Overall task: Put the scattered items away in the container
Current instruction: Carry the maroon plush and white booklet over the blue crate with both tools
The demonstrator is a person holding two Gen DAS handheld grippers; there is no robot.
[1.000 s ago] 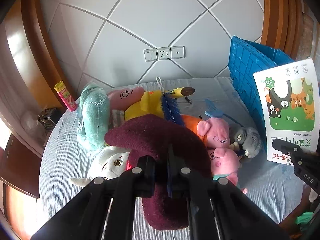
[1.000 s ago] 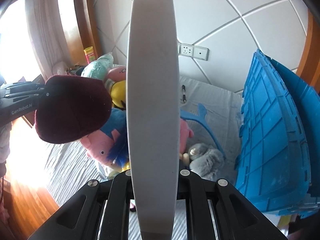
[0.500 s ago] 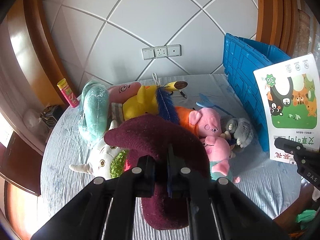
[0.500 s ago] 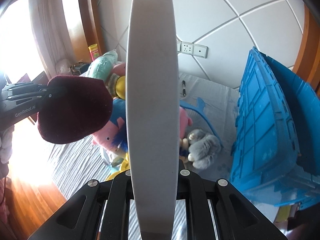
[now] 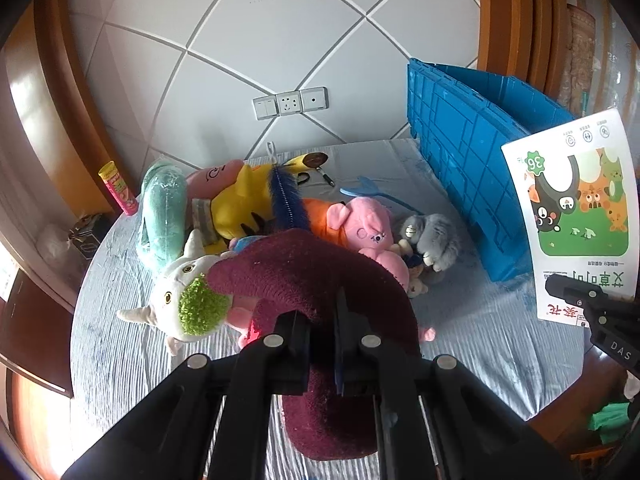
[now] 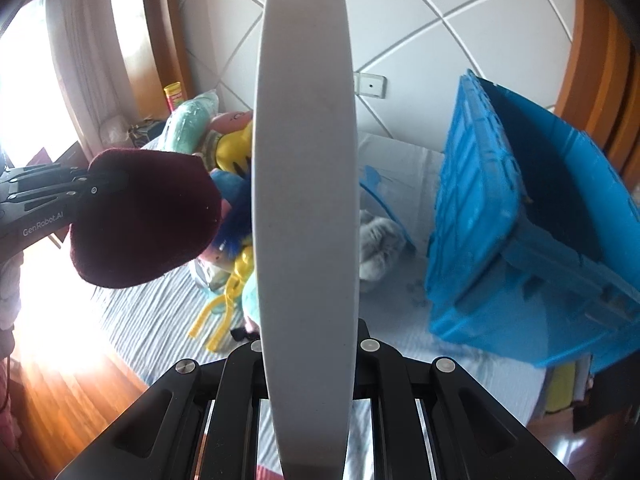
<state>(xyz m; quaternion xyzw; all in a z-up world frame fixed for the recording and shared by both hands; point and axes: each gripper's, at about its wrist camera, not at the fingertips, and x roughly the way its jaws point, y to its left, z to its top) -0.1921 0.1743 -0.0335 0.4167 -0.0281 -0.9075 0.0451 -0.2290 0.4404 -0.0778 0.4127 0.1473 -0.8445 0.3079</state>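
Observation:
My left gripper (image 5: 322, 320) is shut on a maroon hat (image 5: 308, 276) and holds it in the air over a pile of plush toys (image 5: 280, 208); the hat (image 6: 140, 216) and that gripper (image 6: 96, 182) also show at the left of the right wrist view. My right gripper (image 6: 306, 344) is shut on a children's book, seen edge-on as a white strip (image 6: 306, 160); its illustrated cover (image 5: 576, 204) and the gripper (image 5: 568, 290) show at the right of the left wrist view. The blue crate (image 5: 464, 168) stands open at the right (image 6: 520, 216).
The toys lie on a round table with a striped blue cloth (image 5: 480, 340). A grey plush (image 5: 432, 240), a blue hanger (image 5: 368, 192) and a pen (image 5: 326, 178) lie near the crate. A yellow-pink tube (image 5: 118, 188) stands at the far left. Wall sockets (image 5: 290, 102) are behind.
Both grippers have lifted and drawn back, so the table and toys look farther away. The right gripper now looks more into the crate's opening. Both holds are unchanged.

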